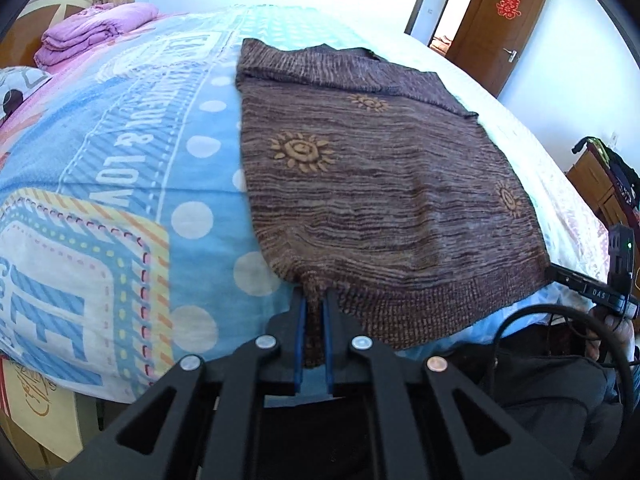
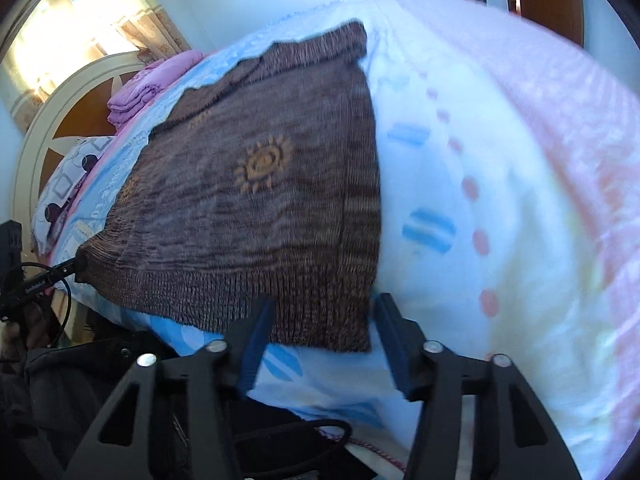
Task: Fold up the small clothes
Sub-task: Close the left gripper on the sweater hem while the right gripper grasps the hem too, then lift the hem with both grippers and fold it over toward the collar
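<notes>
Coarse ribbed knit sweater [image 1: 380, 184] on soft printed cotton bedspread [image 1: 132, 168]

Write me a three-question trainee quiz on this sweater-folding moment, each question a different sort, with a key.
1. True or false: the left hand-held gripper is clamped on the hem corner of the brown knitted sweater with orange sun motifs.
2. Multiple choice: the right hand-held gripper is (A) shut on the hem, (B) open with the sweater's other hem corner between its fingers, (C) holding the folded purple blanket.
3. Fill in: the sweater lies flat on a ____ covered by a blue patterned quilt.

Key: 1 true; 2 B; 3 bed.
</notes>
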